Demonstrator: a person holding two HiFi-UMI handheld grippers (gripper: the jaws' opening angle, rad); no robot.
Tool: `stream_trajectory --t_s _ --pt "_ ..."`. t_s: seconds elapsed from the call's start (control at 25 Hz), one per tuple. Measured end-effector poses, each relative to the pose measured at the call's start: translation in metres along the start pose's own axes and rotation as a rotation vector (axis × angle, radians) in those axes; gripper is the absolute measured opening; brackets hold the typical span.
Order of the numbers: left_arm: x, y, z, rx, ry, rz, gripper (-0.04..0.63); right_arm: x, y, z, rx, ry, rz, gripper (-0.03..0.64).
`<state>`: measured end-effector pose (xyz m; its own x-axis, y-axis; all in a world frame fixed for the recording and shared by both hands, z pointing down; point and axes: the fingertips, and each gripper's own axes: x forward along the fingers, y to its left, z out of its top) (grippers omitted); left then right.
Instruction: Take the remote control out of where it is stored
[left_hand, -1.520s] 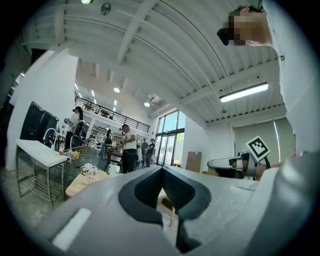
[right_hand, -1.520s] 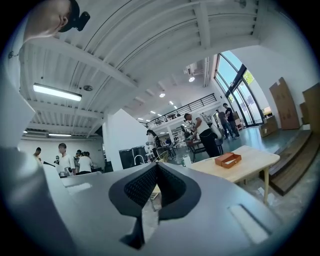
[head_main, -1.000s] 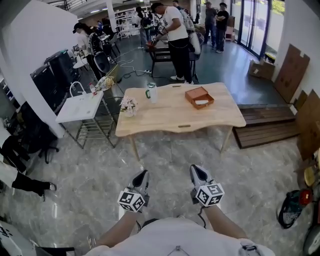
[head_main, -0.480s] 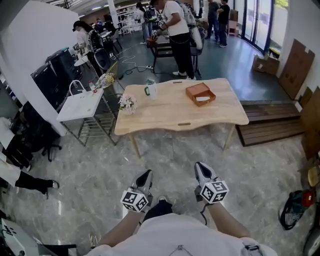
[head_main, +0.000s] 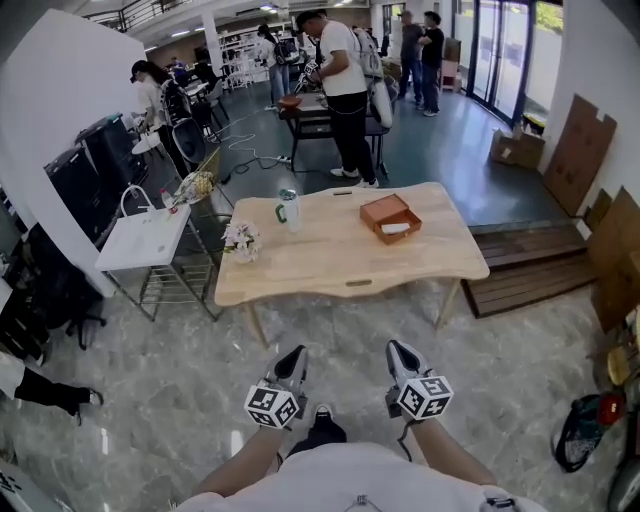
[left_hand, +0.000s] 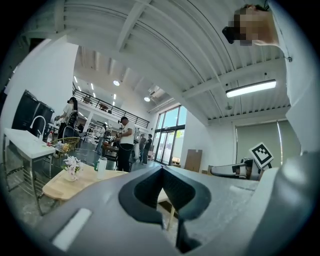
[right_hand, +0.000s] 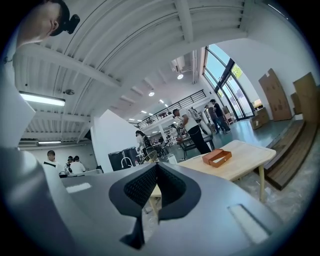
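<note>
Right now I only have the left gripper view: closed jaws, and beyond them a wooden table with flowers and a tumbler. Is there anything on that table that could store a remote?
Observer: Yes. In the head view an open reddish-brown box sits on the light wooden table, to the right of the white tumbler. Something pale lies inside, too small to identify.
Operator: Is the other gripper free?
Observer: The right gripper has its jaws together with nothing between them.
Operator: Are we at the table?
Observer: No. It and the left gripper hang over the grey marble floor, short of the table's near edge.
</note>
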<state>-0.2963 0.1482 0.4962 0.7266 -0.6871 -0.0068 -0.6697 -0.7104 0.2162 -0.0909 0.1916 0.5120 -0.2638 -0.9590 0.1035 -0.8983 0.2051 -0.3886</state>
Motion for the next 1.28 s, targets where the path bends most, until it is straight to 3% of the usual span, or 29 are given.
stream_trajectory --t_s 0.32,0.96,1.28 --pt "0.062 0.064 -0.003 -0.038 0.053 0.056 0.000 0.059 -0.029 0.016 0.000 -0.001 -0.045 0.028" --pt "0.181 0.158 0.027 -0.015 0.056 -0.049 0.001 0.207 -0.045 0.045 0.000 -0.013 -0.078 0.028" --pt "0.243 0.173 0.016 -0.043 0.079 -0.115 0.001 0.232 -0.083 0.057 0.004 -0.031 -0.145 0.028"
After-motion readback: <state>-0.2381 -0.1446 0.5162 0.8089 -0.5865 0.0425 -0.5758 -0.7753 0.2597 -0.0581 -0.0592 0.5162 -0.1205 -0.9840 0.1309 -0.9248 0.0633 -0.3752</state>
